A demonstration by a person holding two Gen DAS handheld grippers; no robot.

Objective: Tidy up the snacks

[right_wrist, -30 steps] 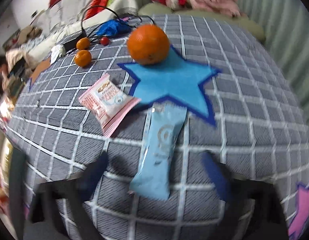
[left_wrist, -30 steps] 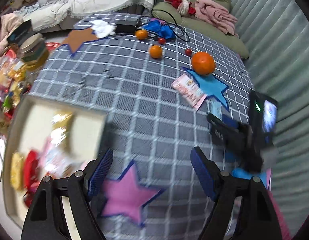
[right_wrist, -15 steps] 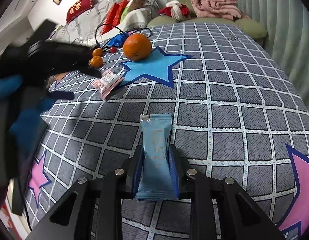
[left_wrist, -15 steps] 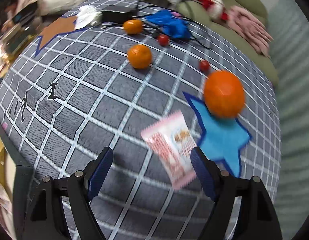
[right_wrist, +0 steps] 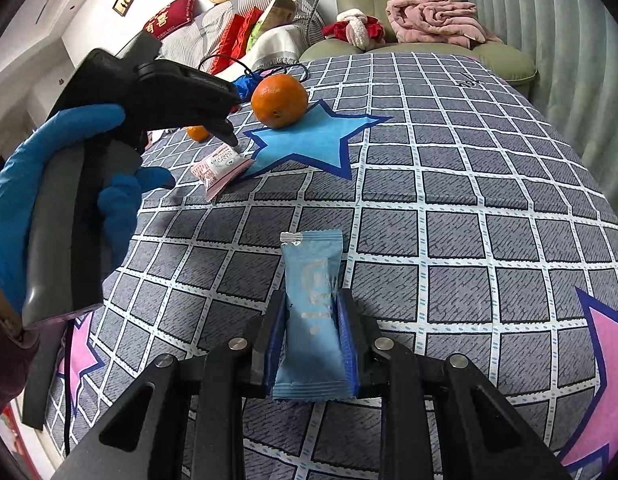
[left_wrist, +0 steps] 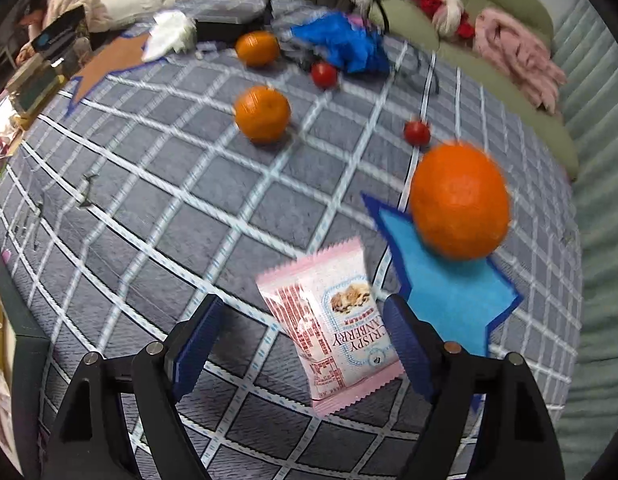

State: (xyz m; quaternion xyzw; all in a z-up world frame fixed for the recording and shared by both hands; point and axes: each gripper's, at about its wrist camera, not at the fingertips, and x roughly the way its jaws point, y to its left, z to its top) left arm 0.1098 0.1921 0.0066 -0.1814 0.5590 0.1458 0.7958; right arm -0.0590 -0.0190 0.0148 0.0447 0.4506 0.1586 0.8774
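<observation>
A pink snack packet (left_wrist: pixel 329 328) lies flat on the grey checked cloth, its corner by a blue felt star (left_wrist: pixel 449 292). My left gripper (left_wrist: pixel 303 308) points down over it with its jaws opening; the packet sits between the blue pads, nearer the right one, and neither pad presses on it. In the right wrist view the same packet (right_wrist: pixel 221 168) lies under the left gripper (right_wrist: pixel 229 138), held by a blue-gloved hand (right_wrist: pixel 13 208). My right gripper (right_wrist: pixel 311 300) is shut on a light blue snack bar packet (right_wrist: pixel 311 264), pads pressing both long sides.
A large orange (left_wrist: pixel 459 200) rests on the blue star. Two small oranges (left_wrist: pixel 262 112) and cherry tomatoes (left_wrist: pixel 416 132) lie farther back, with a blue bag and cables (left_wrist: pixel 341 42). Pink stars (right_wrist: pixel 605 332) are on the cloth. A green sofa (right_wrist: pixel 429 40) stands behind.
My left gripper moved from beside the tray and pink star across the cloth and down over the pink packet. My right gripper closed on the blue packet and then held still.
</observation>
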